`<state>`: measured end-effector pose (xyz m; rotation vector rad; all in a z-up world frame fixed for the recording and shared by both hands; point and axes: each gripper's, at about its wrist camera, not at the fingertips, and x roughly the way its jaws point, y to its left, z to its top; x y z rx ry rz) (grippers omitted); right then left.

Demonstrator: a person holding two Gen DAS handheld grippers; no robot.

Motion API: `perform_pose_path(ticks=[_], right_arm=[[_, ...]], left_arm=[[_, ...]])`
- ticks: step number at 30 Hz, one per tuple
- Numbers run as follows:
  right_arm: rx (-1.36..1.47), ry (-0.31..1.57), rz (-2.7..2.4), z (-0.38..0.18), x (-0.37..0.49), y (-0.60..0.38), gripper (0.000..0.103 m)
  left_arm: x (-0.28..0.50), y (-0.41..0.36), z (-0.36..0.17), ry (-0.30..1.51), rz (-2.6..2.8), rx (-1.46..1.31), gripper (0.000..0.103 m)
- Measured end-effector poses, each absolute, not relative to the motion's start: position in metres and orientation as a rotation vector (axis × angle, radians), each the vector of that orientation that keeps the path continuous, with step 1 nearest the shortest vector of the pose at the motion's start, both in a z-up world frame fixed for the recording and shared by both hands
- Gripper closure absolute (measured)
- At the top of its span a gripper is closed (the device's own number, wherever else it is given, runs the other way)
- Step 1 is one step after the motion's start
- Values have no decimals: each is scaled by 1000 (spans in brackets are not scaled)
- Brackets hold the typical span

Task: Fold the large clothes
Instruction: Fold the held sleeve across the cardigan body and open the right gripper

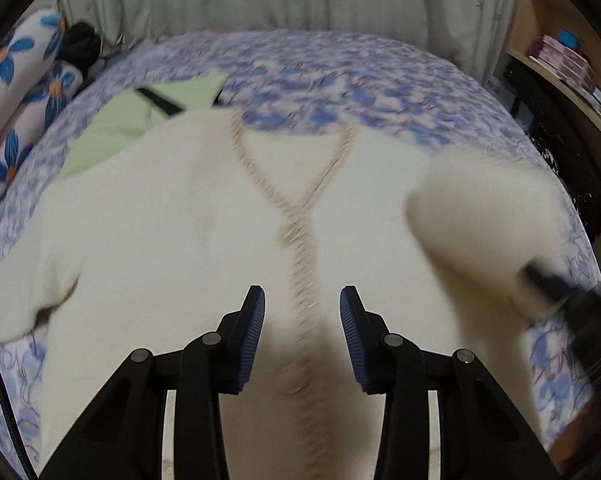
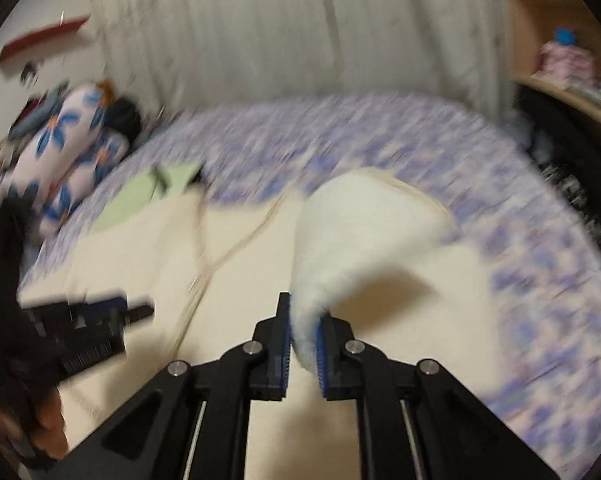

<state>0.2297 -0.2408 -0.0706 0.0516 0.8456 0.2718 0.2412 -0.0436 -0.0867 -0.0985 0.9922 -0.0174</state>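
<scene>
The cream fuzzy V-neck cardigan with beige braided trim [image 1: 204,216] lies spread front-up on the bed with the purple-blue floral sheet [image 1: 340,76]. The right tongs [image 2: 303,344] are clamped on 1 sleeve [image 2: 352,232], lifted above the cardigan's body. The left tongs [image 1: 302,336] hover partly open over the cardigan's trim, holding nothing.

The grip sits near the sleeve's edge; a fast pull could slip it free, or drag the cardigan's body askew.

Beyond the cardigan's collar: 1 pale green folded garment [image 1: 132,120]. Further left of the cardigan: 2 white pillows with blue flowers [image 1: 24,92].
</scene>
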Motion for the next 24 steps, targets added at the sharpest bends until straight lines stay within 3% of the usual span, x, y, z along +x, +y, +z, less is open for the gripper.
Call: perform_pose_path(ticks=[3, 5, 8, 21, 24], right_arm=[[62, 962, 272, -110, 223, -220, 72], [109, 989, 274, -118, 214, -220, 49], [162, 989, 253, -112, 196, -229, 49], [352, 935, 191, -98, 152, -255, 49], [335, 946, 186, -99, 153, -254, 49]], left_arm=[[239, -26, -103, 1043, -40, -129, 65], [236, -22, -109, 1055, -76, -155, 64], [234, -23, -114, 1062, -139, -195, 56], [250, -57, -145, 1176, -359, -382, 57], [256, -73, -148, 1192, -362, -341, 77]])
